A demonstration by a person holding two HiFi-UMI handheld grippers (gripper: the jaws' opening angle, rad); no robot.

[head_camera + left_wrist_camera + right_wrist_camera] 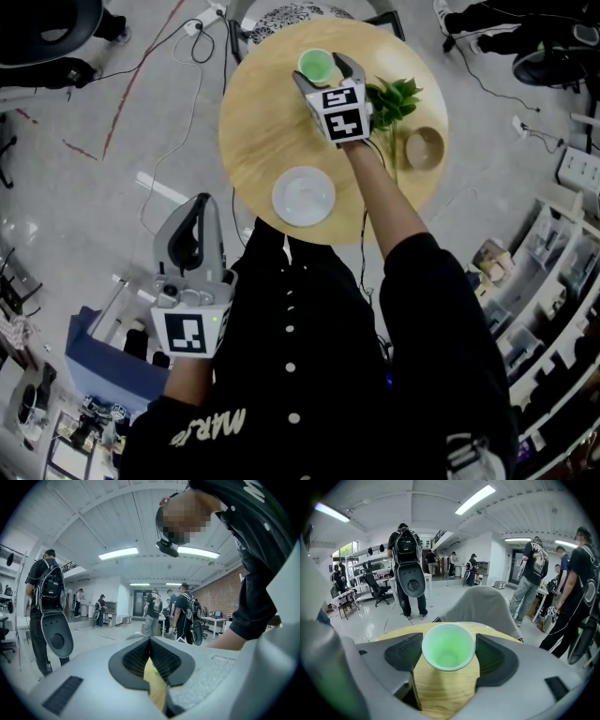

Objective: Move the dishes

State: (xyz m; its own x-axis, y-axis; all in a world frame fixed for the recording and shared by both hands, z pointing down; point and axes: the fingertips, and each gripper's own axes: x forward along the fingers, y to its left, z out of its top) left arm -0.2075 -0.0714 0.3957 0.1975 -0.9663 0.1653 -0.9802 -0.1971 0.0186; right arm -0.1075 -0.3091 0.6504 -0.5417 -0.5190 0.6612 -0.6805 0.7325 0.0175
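1. A round wooden table (267,131) has a green cup (316,65), a white plate (304,196), a brown bowl (424,147) and a leafy plant (394,98) on it.
2. The green cup stands upright near the far edge of the table.
3. The right gripper (323,71) reaches over the far part of the table. Its jaws are wide apart, one on each side of the cup. There is a little gap on both sides, so they are not squeezing it.
4. The white plate lies near the edge of the table closest to the person.
5. The brown bowl sits by the table's right edge, with the plant just beside it.
6. The left gripper (199,211) is off the table, past its near left edge, over the floor. Its jaws are pressed together.
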